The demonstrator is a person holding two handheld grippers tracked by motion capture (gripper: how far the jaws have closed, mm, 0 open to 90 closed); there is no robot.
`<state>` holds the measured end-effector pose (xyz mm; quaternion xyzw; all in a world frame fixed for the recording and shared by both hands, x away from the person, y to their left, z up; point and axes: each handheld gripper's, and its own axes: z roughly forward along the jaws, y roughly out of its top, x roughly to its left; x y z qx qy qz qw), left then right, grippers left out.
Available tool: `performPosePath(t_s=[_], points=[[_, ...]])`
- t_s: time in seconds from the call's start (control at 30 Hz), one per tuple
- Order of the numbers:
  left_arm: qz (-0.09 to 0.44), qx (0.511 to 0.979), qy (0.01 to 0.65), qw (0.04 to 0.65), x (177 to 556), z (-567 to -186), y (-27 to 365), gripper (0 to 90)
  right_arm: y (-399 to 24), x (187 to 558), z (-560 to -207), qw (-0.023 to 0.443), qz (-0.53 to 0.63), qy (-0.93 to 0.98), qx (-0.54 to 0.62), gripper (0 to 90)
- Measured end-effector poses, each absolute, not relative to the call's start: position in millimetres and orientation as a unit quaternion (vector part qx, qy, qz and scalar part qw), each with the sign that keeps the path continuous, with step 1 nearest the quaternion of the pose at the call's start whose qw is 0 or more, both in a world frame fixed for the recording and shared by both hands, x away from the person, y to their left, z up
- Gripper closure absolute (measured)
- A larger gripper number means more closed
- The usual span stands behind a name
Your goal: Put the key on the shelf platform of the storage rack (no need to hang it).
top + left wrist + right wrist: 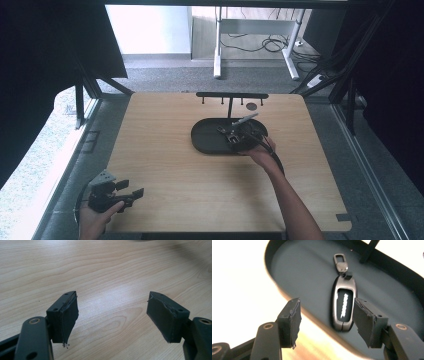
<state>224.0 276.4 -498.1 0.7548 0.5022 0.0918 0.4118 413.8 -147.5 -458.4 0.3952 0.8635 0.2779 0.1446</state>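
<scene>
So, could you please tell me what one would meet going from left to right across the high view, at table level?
left gripper → oval black tray → right gripper over the tray, jaws apart → bare wooden table out to its right edge.

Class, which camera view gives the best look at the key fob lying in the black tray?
The right gripper view: the key fob lies close up in the tray, its clip showing, between the open right gripper. In the high view that gripper hides it; the left gripper view faces bare table.
</scene>
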Motion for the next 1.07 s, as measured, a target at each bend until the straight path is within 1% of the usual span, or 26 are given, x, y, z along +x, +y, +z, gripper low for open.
performPosePath(t_s=[0.03,0.1,0.13,0.37,0.4,0.43,0.47,0.5,0.53,0.57,0.63,0.67,0.77,1.07], points=[[0.092,0.755,0.502,0.412,224,-498,276,25.4,-153,402,-458,0.14,0.29,0.863,0.39,40.2],[0.092,0.756,0.502,0.41,224,-498,275,25.3,-155,398,-458,0.135,0.295,0.862,0.39,40.2],[0.091,0.757,0.501,0.411,224,-499,274,25.3,-159,389,-460,0.135,0.298,0.863,0.385,40.2],[0.091,0.757,0.501,0.409,224,-499,273,25.3,-178,351,-472,0.124,0.324,0.855,0.385,40.2],[0.091,0.757,0.502,0.409,224,-499,273,25.3,-178,351,-472,0.124,0.324,0.855,0.385,40.2],[0.09,0.757,0.502,0.408,225,-500,273,25.3,-185,341,-476,0.121,0.331,0.853,0.386,40.2],[0.09,0.758,0.501,0.408,225,-500,272,25.3,-185,341,-476,0.121,0.331,0.853,0.386,40.2],[0.09,0.759,0.5,0.407,224,-500,272,25.3,-190,330,-482,0.124,0.331,0.853,0.384,40.2],[0.09,0.759,0.5,0.407,224,-500,271,25.3,-190,330,-482,0.124,0.331,0.853,0.384,40.2],[0.089,0.759,0.5,0.408,224,-500,270,25.3,-197,320,-489,0.129,0.322,0.856,0.382,40.2],[0.089,0.76,0.5,0.407,225,-500,270,25.3,-199,318,-492,0.132,0.321,0.856,0.383,40.7],[0.089,0.76,0.499,0.407,225,-500,270,25.3,-203,314,-497,0.122,0.312,0.861,0.383,40.3],[0.091,0.759,0.5,0.407,224,-499,271,25.3,-209,308,-502,0.119,0.316,0.858,0.388,40.8],[0.087,0.763,0.496,0.405,225,-501,269,25.3,-210,307,-502,0.132,0.324,0.855,0.382,39.4]])
